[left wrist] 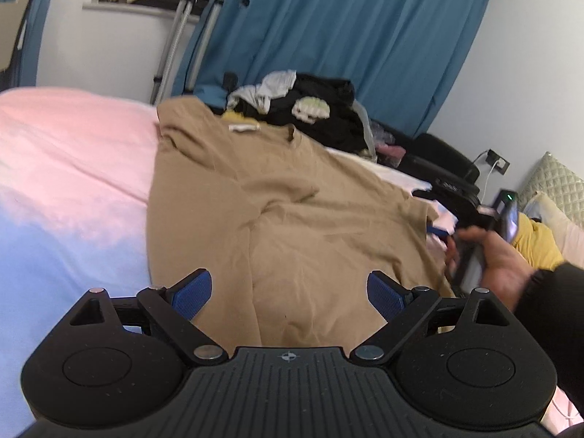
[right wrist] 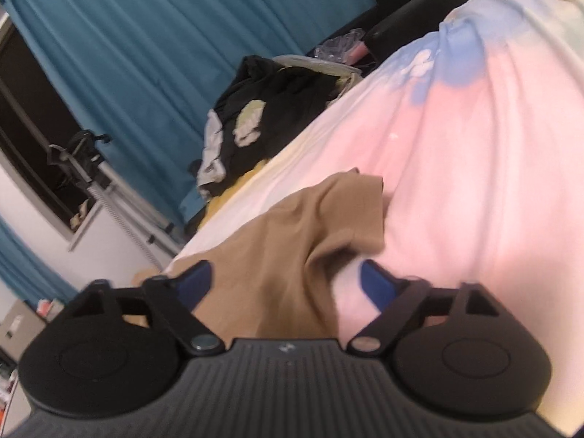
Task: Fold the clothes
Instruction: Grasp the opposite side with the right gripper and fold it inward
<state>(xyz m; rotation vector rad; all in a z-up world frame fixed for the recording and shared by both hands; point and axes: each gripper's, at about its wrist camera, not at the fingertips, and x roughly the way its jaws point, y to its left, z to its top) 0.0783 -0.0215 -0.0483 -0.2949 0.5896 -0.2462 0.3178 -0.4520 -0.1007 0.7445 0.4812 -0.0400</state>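
Jaws of both grippers apart, seemingly above tan shirt (left wrist: 277, 219).

**Room around the bed**

Blue curtains (left wrist: 346, 36) hang far ahead of the fingers. A pink and blue bedspread (left wrist: 65, 153) spreads left of them. A black chair (left wrist: 438, 160), wall socket (left wrist: 498, 162) and quilted pillow (left wrist: 554, 182) sit off right.

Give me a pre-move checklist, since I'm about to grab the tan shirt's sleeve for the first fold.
1. Tan shirt spread on the bed: ok.
2. Left gripper open above the hem: ok.
3. Right gripper open at the sleeve, cloth between the pads: ok.
4. Right pads pressing cloth: not ok.
5. Sleeve flat: not ok, bunched.
6. Pile of dark clothes off the shirt: cannot tell.
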